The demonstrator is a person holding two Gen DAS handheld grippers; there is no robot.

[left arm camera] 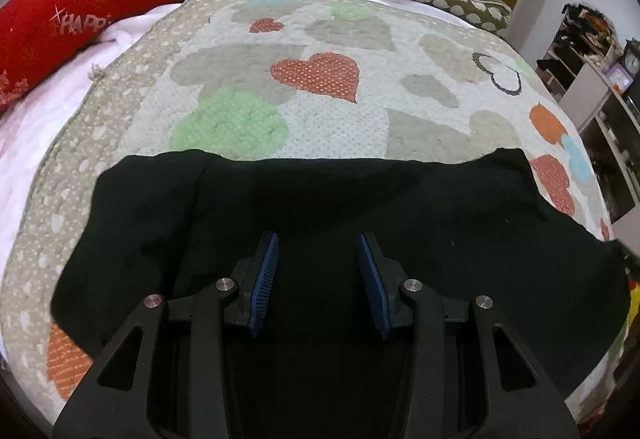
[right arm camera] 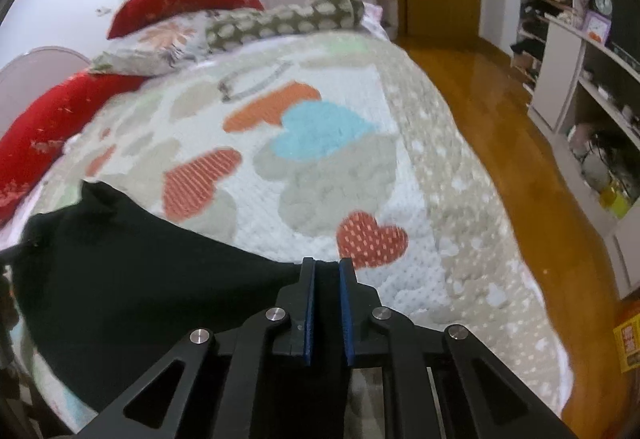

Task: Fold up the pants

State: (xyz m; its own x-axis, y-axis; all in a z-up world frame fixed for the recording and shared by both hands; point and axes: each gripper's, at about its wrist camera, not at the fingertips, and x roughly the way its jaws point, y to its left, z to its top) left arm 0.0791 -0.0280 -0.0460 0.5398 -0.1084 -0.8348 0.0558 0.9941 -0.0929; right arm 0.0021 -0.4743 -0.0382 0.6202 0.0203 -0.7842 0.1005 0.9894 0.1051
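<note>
Black pants [left arm camera: 320, 199] spread flat, seemingly folded, left gripper [left arm camera: 319, 239] agape, right gripper [right arm camera: 327, 263] pinching them

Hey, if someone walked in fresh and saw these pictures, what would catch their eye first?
The black pants spread across the near part of the heart-patterned quilt stand out first. The right gripper is shut on their edge, while the left gripper hangs open above them. A red pillow lies at the bed's far left.

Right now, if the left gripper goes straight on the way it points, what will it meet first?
Most likely the black pants: the open left gripper hangs over them, and the cloth fills the view ahead of its fingers. Beyond their far edge lies the heart-patterned quilt. Depth is unclear, so how soon it touches cannot be told.
</note>
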